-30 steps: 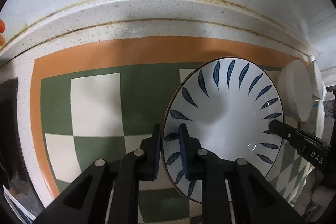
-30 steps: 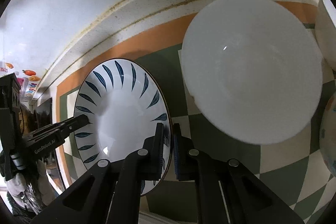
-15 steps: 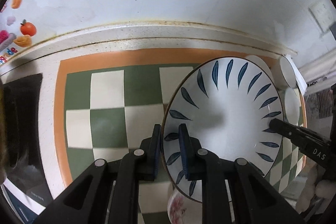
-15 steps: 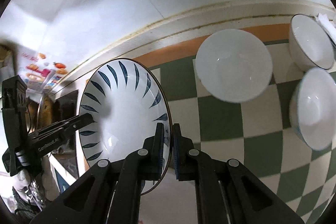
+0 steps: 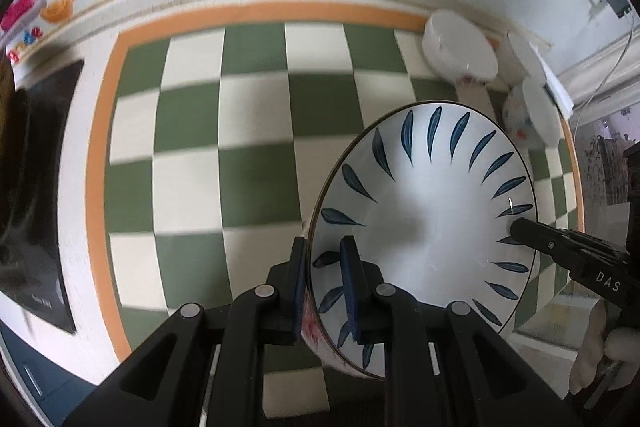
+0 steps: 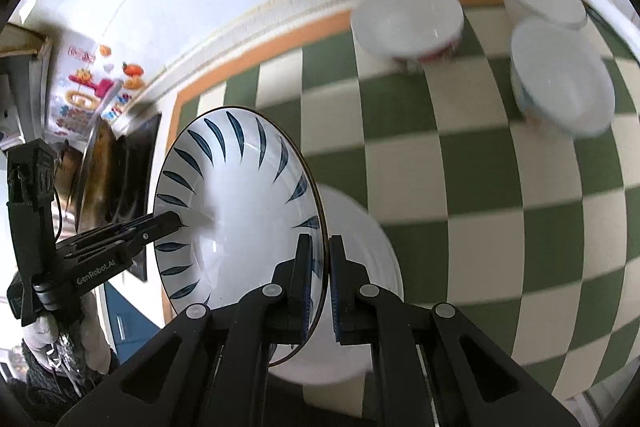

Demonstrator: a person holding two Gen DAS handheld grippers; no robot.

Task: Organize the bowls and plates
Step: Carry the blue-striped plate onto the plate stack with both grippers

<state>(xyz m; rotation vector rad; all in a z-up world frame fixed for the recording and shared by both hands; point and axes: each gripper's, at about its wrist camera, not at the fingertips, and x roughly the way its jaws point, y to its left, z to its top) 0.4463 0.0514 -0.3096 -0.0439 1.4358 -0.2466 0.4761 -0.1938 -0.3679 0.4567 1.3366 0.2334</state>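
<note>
So now you've lifted the leaf-pattern plate (image 5: 432, 227) clear off the counter (image 5: 240, 131), left tool (image 5: 323, 279) and right tool (image 6: 324, 275) both clamped on its rim, ready to stack.

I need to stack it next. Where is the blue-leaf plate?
Blue-leaf plate hangs above the checkered mat, its rim pinched between left gripper and right gripper.
</note>
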